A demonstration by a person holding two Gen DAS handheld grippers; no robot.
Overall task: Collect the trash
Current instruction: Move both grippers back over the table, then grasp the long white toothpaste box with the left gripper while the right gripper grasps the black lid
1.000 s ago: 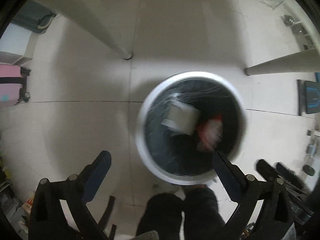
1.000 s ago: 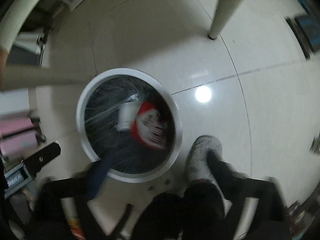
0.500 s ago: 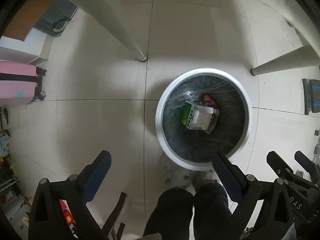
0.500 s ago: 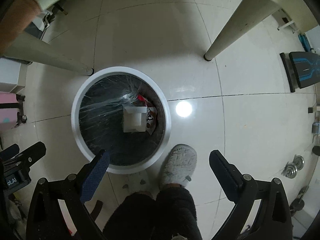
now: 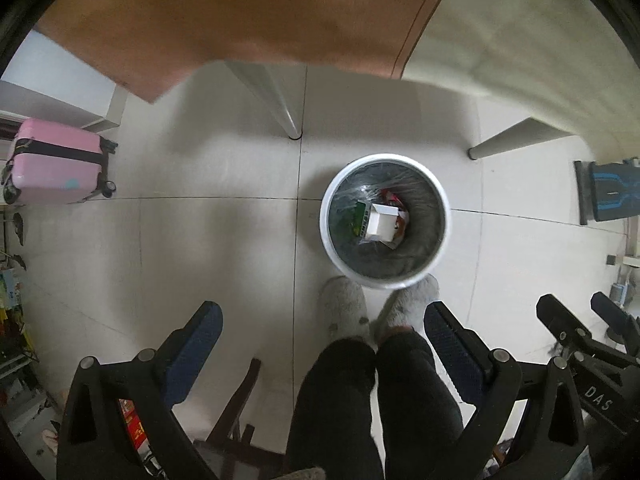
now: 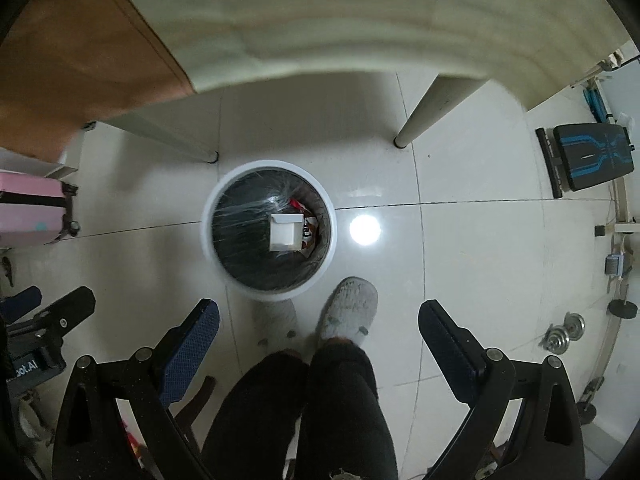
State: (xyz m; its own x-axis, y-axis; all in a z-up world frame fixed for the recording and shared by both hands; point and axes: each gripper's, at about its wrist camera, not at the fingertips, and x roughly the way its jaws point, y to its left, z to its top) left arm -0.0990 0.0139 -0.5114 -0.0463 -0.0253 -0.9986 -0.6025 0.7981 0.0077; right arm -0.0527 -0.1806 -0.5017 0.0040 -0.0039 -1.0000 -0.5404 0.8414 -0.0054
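A round white trash bin [image 5: 331,196] with a dark plastic liner stands on the tiled floor, also in the right wrist view [image 6: 208,236]. Inside lie a white carton [image 5: 382,222] with a green side and a red wrapper [image 5: 394,200]; the right wrist view shows the carton [image 6: 285,232] and the wrapper [image 6: 307,228] too. My left gripper [image 5: 322,330] is open and empty, high above the floor. My right gripper [image 6: 318,326] is open and empty, also high above the bin.
The table edge with an orange mat [image 5: 224,12] and cream top [image 6: 340,12] fills the upper view. Table legs [image 5: 276,100] [image 6: 432,108] stand behind the bin. A pink suitcase [image 5: 56,168], a black-blue bench [image 6: 592,156], weights [image 6: 564,332] and the person's slippered feet [image 6: 348,312] are around.
Both grippers have risen away from the bin, which now looks smaller. The carton and red wrapper have settled in the bin. The table edge has come into view.
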